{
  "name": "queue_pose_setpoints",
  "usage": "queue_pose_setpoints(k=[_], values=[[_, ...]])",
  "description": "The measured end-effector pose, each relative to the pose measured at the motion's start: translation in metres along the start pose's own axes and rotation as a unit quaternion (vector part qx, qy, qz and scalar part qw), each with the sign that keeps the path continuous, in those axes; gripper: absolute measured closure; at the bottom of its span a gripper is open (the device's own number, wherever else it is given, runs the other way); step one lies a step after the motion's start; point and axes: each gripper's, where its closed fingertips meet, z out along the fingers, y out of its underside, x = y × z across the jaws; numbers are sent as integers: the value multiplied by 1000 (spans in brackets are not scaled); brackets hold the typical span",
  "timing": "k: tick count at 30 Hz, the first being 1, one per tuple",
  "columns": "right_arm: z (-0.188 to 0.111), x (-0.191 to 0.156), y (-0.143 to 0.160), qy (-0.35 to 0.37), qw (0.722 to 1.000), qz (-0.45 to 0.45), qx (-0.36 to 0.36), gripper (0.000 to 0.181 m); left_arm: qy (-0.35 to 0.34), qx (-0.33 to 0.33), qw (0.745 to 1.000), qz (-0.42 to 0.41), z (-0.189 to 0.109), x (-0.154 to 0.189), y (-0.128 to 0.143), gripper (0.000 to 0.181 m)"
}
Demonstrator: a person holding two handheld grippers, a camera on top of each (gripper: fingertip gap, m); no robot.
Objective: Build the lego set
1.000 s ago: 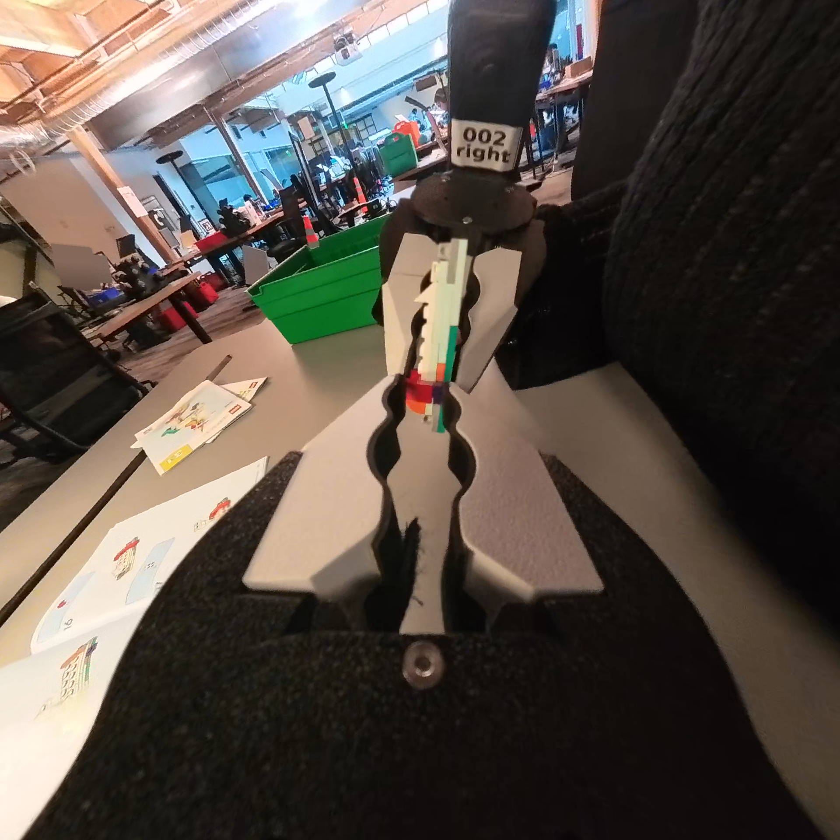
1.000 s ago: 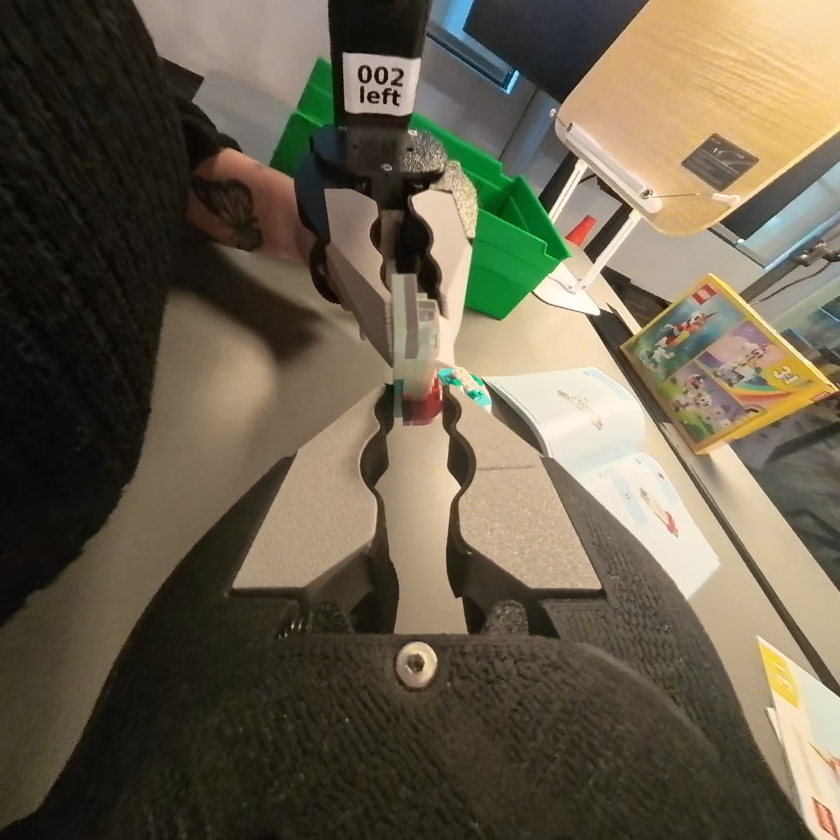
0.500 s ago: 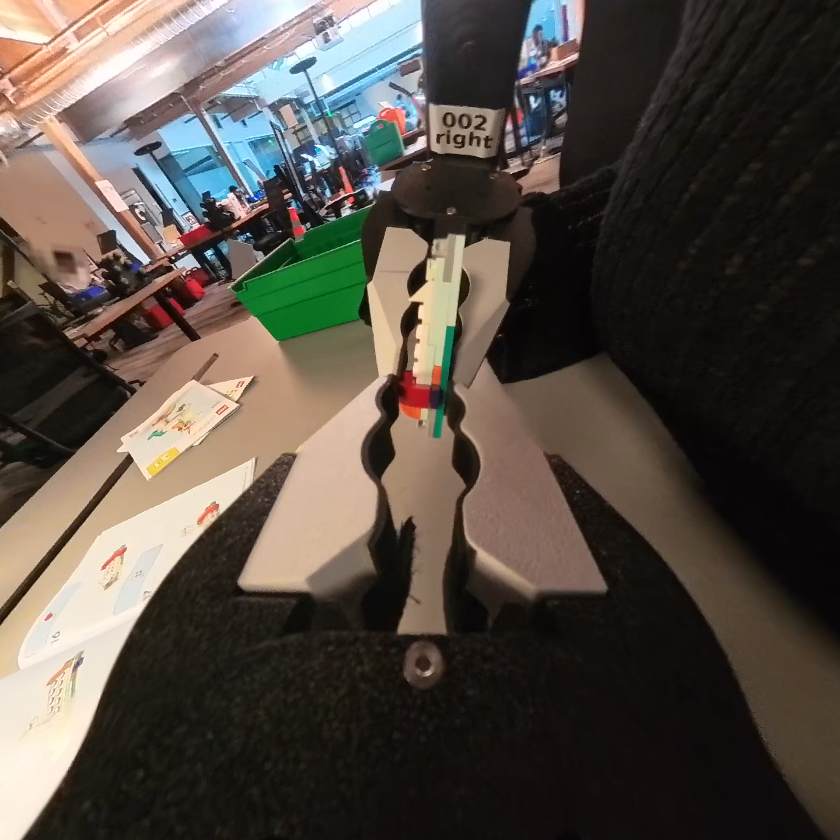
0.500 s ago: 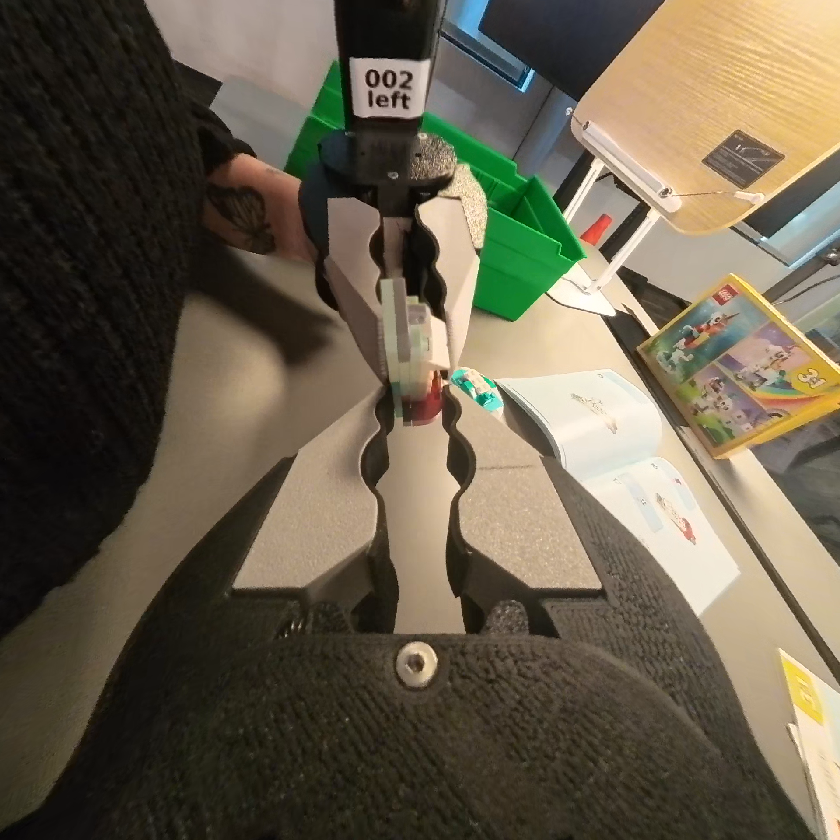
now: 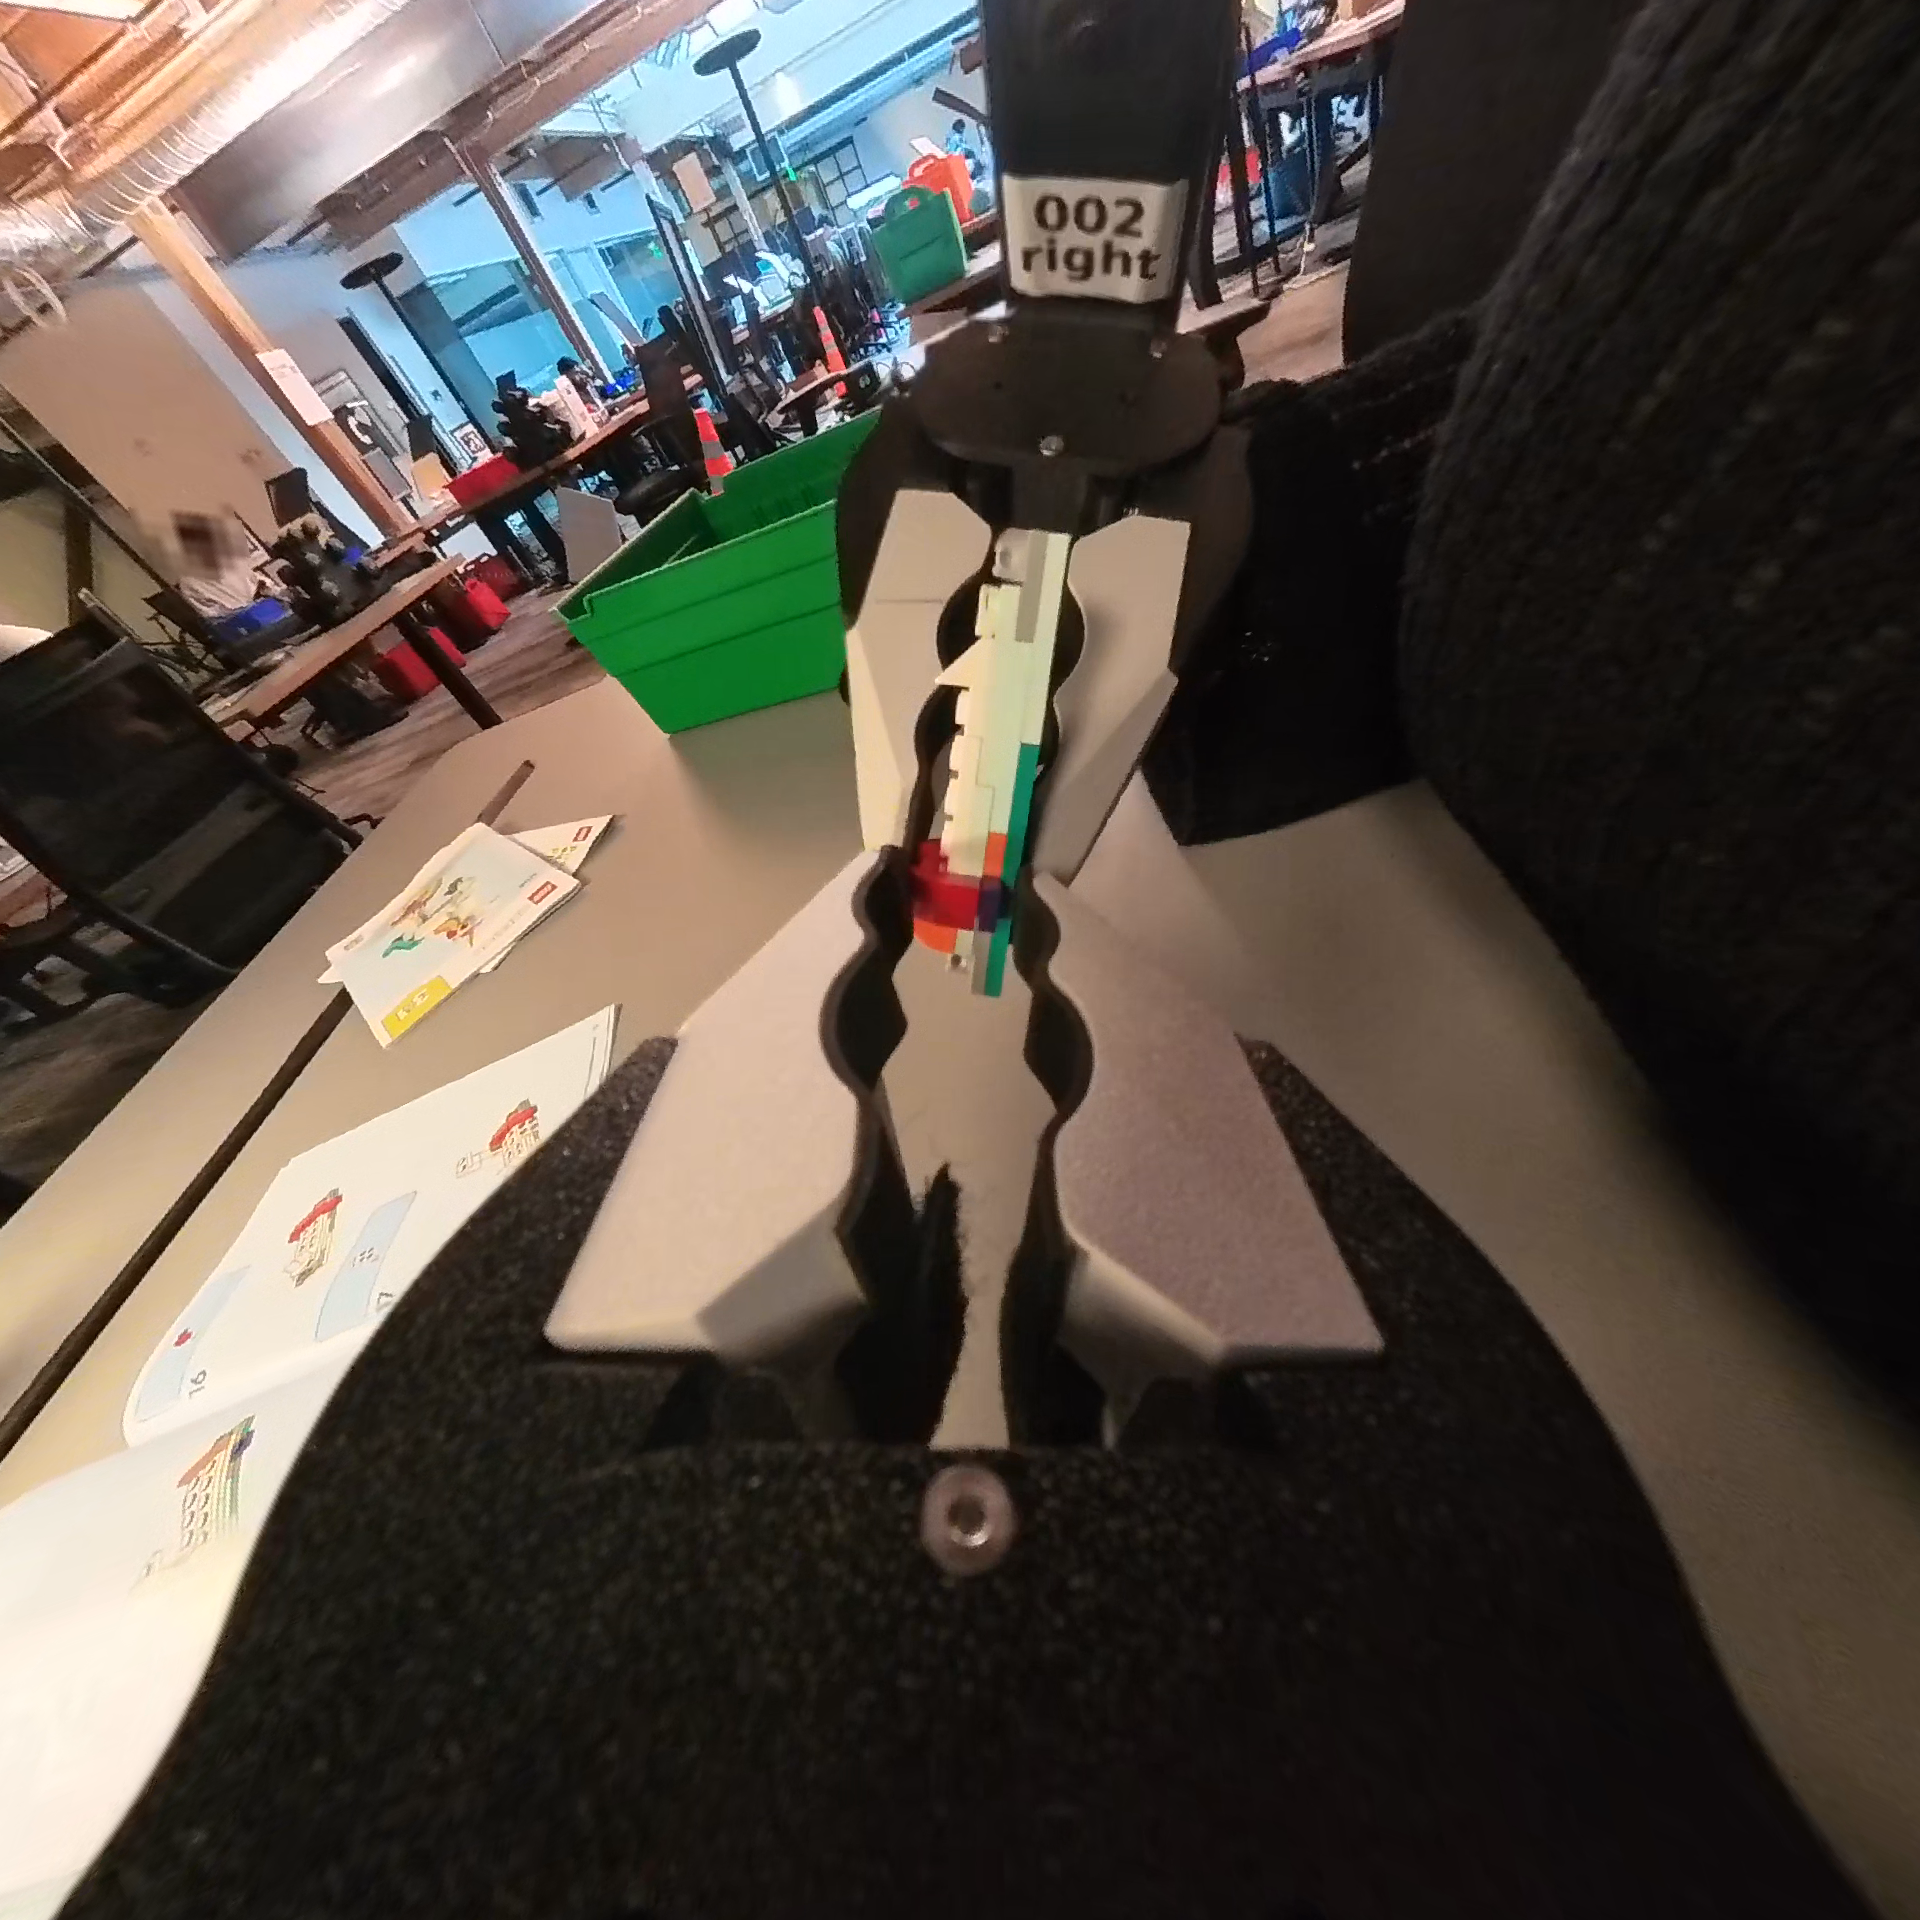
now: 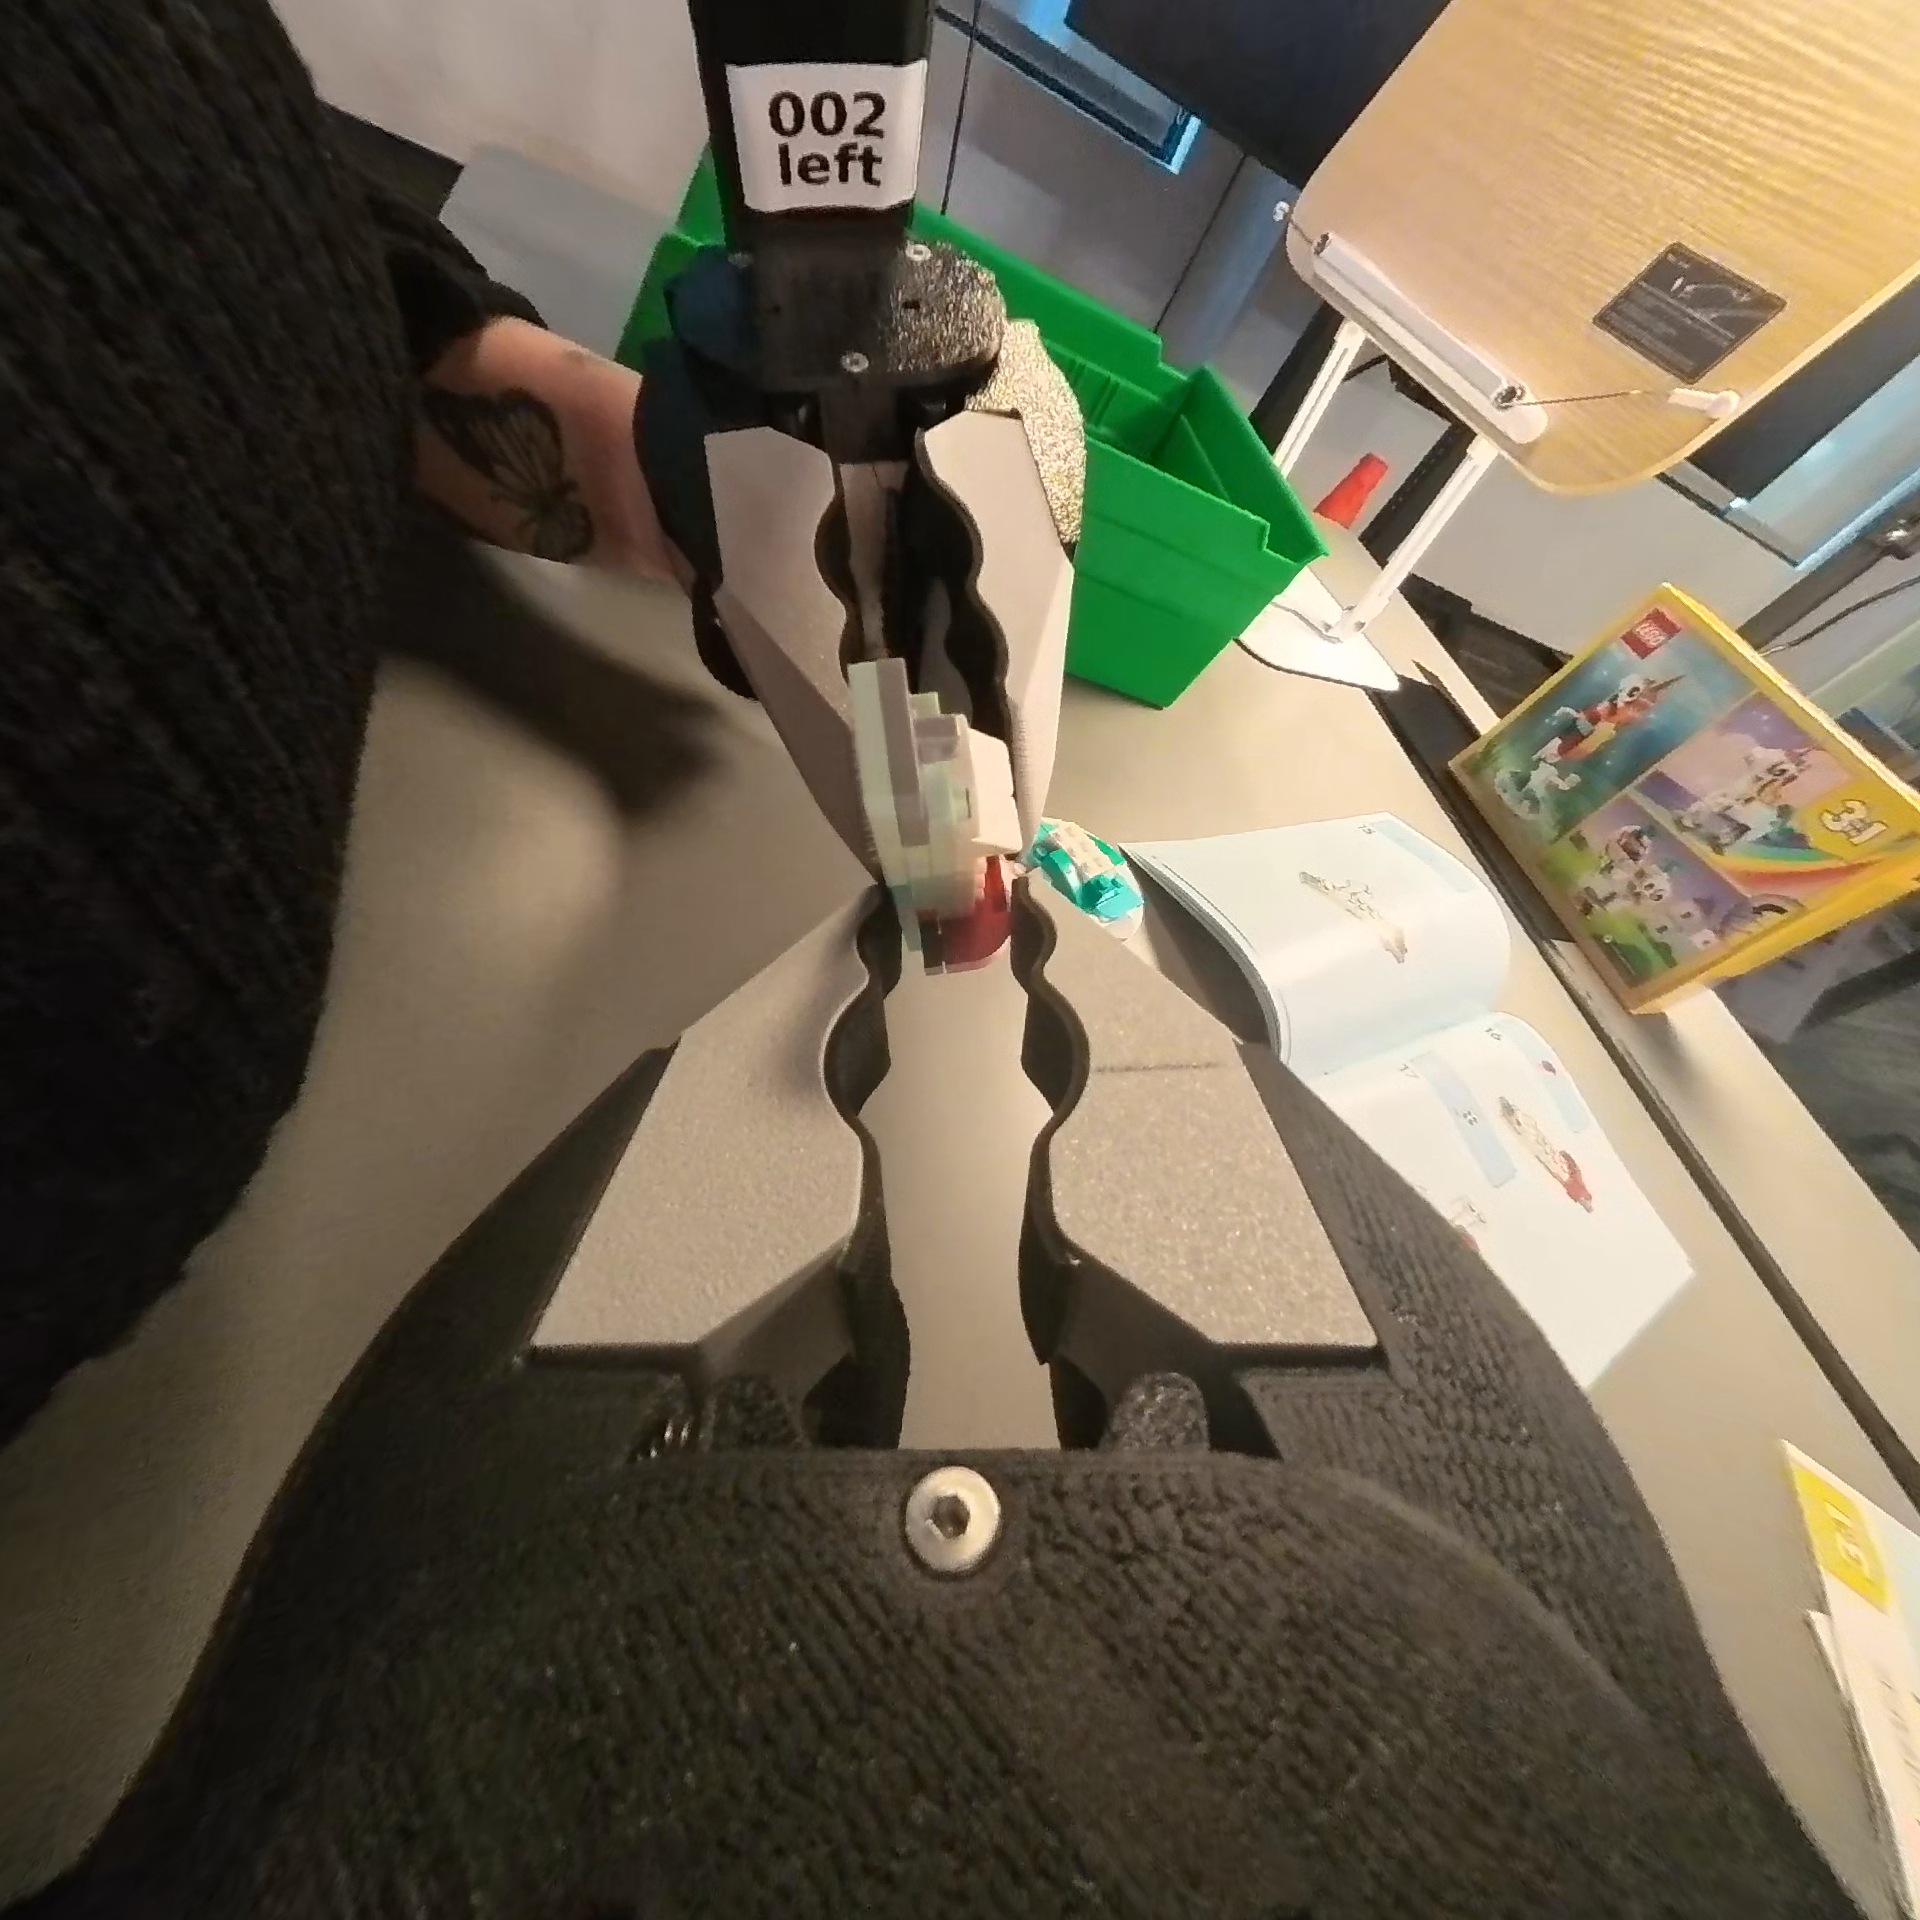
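Grey table (image 5: 727,790) (open office behind); both grippers clamp lego model (image 5: 987,831).

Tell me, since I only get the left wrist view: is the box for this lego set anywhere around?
Observer: Yes, a yellow box lies to the right, past the open booklet.
Operator: Any loose pieces?
Observer: One small teal and white piece lies beside that booklet.
Operator: How does the build look from the other side?
Observer: The lego build shows white and grey bricks, with a dark red piece at its near end.
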Motion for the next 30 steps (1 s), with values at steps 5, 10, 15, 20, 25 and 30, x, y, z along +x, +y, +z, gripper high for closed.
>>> queue_pose_setpoints(k=[5, 10, 15, 20, 25, 30], values=[[0, -1, 2, -4, 1000, 8, -1, 162, 12, 1, 1000, -18, 1, 1, 2, 164], [-6, 11, -11, 17, 994, 68, 81, 162, 32, 80, 989, -117, -2, -5, -14, 145], [-20, 20, -33, 13, 969, 142, 202, 163, 34, 110, 979, -169, -7, -13, -17, 153], [-18, 17, -38, -3, 961, 154, 229, 163, 56, 145, 969, -192, -3, -8, -26, 166], [-17, 27, -31, 32, 961, 168, 217, 144, 23, 137, 972, -187, -3, -17, -21, 173], [-32, 48, -9, 122, 985, 71, 103, 123, -58, -39, 994, -84, -3, -32, 25, 173]])
